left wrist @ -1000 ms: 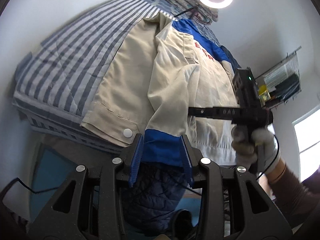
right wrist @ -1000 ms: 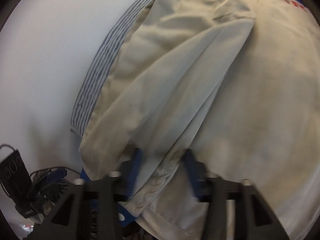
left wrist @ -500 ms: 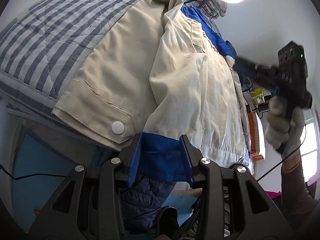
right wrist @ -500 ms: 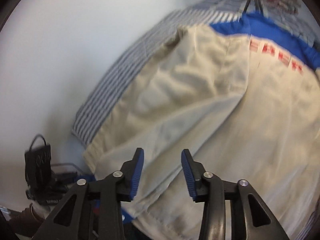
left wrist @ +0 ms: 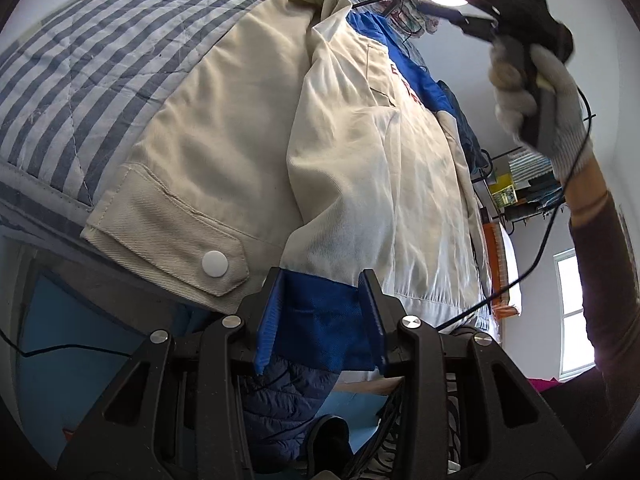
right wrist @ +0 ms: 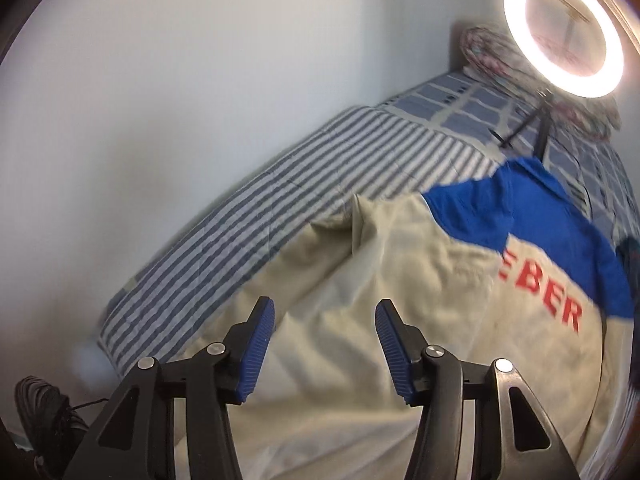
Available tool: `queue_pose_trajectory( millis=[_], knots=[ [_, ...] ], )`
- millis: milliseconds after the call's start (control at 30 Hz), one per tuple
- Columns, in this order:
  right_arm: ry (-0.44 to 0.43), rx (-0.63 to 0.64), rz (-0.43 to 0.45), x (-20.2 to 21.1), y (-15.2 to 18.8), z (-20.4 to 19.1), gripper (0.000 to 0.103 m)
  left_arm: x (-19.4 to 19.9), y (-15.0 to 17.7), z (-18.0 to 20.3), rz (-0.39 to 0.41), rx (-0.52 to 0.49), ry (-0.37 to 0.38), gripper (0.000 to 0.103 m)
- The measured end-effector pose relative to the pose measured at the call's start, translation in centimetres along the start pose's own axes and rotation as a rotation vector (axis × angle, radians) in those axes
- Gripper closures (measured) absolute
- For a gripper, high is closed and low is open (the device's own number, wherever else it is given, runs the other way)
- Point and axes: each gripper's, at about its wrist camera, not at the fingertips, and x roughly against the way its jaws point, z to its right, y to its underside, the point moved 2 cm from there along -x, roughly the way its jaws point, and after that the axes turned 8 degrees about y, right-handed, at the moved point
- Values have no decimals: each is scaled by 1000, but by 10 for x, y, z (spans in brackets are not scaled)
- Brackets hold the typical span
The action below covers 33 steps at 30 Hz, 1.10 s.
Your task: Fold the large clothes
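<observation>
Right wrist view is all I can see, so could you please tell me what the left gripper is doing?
Observer: The left gripper is shut on the blue cuff of the jacket.
Operator: Thank you. What lies next to that cuff?
Observer: The beige hem tab with its white snap button lies beside it, at the edge of the striped quilt.

jacket [right wrist: 400,420] hem cut off below, red lettering [left wrist: 404,84] mostly hidden by a fold, gloved hand [left wrist: 532,92] blurred
</observation>
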Motion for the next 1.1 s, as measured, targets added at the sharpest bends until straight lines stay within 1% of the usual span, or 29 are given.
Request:
queue_pose_trajectory(
  millis=[67, 133, 200, 300, 400, 567, 600, 633, 667, 700, 733, 767, 800, 833, 867, 900, 967, 1067, 1100],
  knots=[
    [27, 75, -8, -17, -19, -8, 43, -1, -1, -3, 1, 22, 8, 66],
    [70, 167, -20, -34, -33, -19, 43, -1, -1, -4, 2, 33, 17, 66],
    [112, 240, -55, -58, -46, -27, 43, 0, -2, -4, 1, 40, 29, 66],
    [157, 314, -104, -90, -60, -33, 43, 3, -1, -2, -2, 36, 51, 66],
    [155, 360, -145, -114, -67, -35, 45, 0, -1, 0, -16, 23, 58, 66],
    [211, 471, -199, -147, -67, -40, 45, 1, -3, 2, -20, 39, 90, 66],
    [228, 484, -205, -152, -68, -40, 45, 0, -4, 2, -15, 40, 88, 64],
    [245, 494, -206, -156, -69, -40, 45, 1, -4, 2, -10, 41, 92, 61],
    [270, 500, -207, -161, -71, -40, 45, 2, -5, 2, -2, 48, 107, 53],
    [286, 499, -211, -166, -73, -39, 45, 3, -5, 2, 1, 53, 118, 50],
    [290, 497, -216, -170, -73, -39, 45, 4, -5, 2, 1, 56, 127, 50],
    [292, 499, -224, -174, -74, -38, 50, 3, -4, 2, -3, 51, 125, 50],
    [298, 508, -228, -177, -73, -38, 58, 2, -4, 3, -5, 42, 115, 50],
    [303, 519, -233, -180, -72, -38, 62, -2, -3, 4, -11, 27, 85, 50],
    [308, 528, -241, -182, -71, -38, 65, -5, -3, 3, -23, 20, 60, 53],
    [305, 526, -240, -183, -72, -37, 68, -10, -2, 3, -43, 14, 36, 74],
    [290, 518, -227, -180, -73, -38, 74, -18, -1, 3, -63, 5, -10, 96],
    [283, 487, -230, -178, -78, -35, 83, -11, -3, 10, -28, -13, -2, 98],
    [279, 468, -230, -177, -82, -33, 85, -6, -4, 13, -12, -23, -1, 99]
  ],
)
